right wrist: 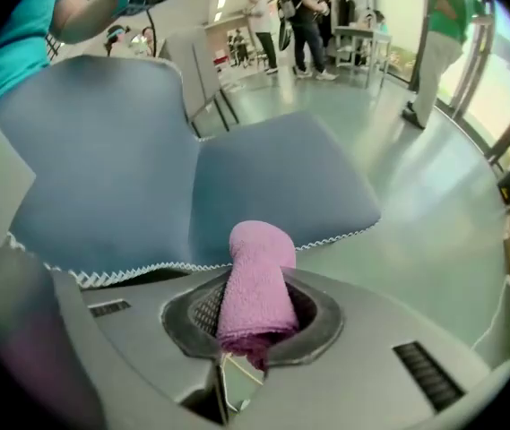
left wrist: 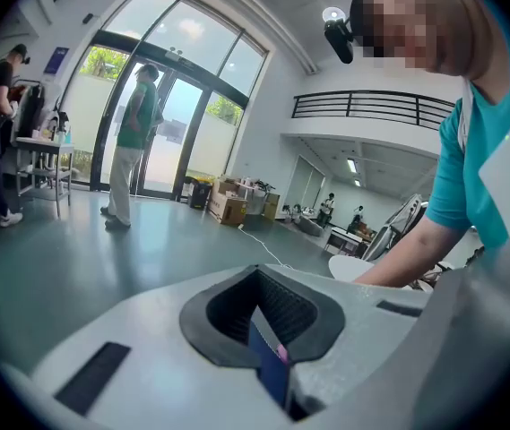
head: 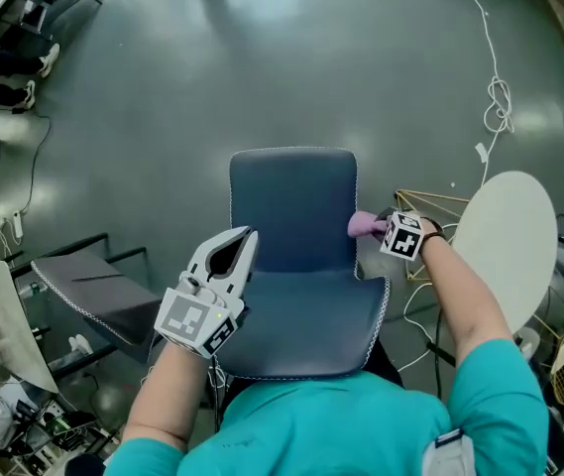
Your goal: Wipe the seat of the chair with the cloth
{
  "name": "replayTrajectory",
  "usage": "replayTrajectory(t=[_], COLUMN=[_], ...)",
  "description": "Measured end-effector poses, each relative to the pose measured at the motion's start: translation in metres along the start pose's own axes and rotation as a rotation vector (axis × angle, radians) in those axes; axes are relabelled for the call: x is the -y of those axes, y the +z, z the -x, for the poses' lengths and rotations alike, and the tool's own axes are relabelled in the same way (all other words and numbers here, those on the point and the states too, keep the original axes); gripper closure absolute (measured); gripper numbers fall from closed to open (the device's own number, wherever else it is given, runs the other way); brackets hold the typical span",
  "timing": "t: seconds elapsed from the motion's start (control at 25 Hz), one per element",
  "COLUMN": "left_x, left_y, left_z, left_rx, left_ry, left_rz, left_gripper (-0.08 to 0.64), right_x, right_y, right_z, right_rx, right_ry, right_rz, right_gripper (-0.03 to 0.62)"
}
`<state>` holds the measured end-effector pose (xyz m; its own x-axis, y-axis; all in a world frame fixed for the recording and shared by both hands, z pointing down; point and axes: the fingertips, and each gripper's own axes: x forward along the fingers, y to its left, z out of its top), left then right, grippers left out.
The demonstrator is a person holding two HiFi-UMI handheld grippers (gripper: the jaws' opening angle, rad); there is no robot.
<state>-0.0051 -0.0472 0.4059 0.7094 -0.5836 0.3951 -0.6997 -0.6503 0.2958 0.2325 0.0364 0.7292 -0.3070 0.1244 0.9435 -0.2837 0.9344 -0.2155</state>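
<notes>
Right gripper view: the right gripper [right wrist: 253, 328] pinches the pink cloth [right wrist: 259, 276] at the seat's [head: 291, 206] right edge. It should press flat and rub everywhere. The left gripper [head: 245, 238] is closed and empty.

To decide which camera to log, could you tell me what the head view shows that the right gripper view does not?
Only the head view shows the white round table and the floor cable. Only the right gripper view shows the glazed wall. Both show the blue chair and the pink cloth clamped in the right tool.
</notes>
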Motion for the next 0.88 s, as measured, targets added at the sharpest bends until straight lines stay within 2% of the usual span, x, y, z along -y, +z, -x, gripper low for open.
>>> replayTrajectory(t=[0.24,0.48,0.68,0.88], left_x=[0.072,0.125,0.160,0.176], left_y=[0.065,0.119,0.134,0.147], left_z=[0.024,0.101,0.163,0.195], left_rx=[0.091,0.199,0.240,0.288], left_ry=[0.099,0.206,0.263,0.251], left_rz=[-0.033,-0.039,-0.038,-0.027], left_gripper=[0.569,0.569,0.569,0.569], right_x=[-0.007,-0.026,-0.057,-0.082], right_y=[0.009,0.040,0.065,0.077], right_z=[0.106,0.201,0.264,0.317], right_rx=[0.181,0.327,0.430,0.522], right_ry=[-0.068,-0.139,-0.154,-0.177], right_rz=[-0.036,-0.064,-0.105,-0.164], right_gripper=[0.529,0.529,0.529,0.529])
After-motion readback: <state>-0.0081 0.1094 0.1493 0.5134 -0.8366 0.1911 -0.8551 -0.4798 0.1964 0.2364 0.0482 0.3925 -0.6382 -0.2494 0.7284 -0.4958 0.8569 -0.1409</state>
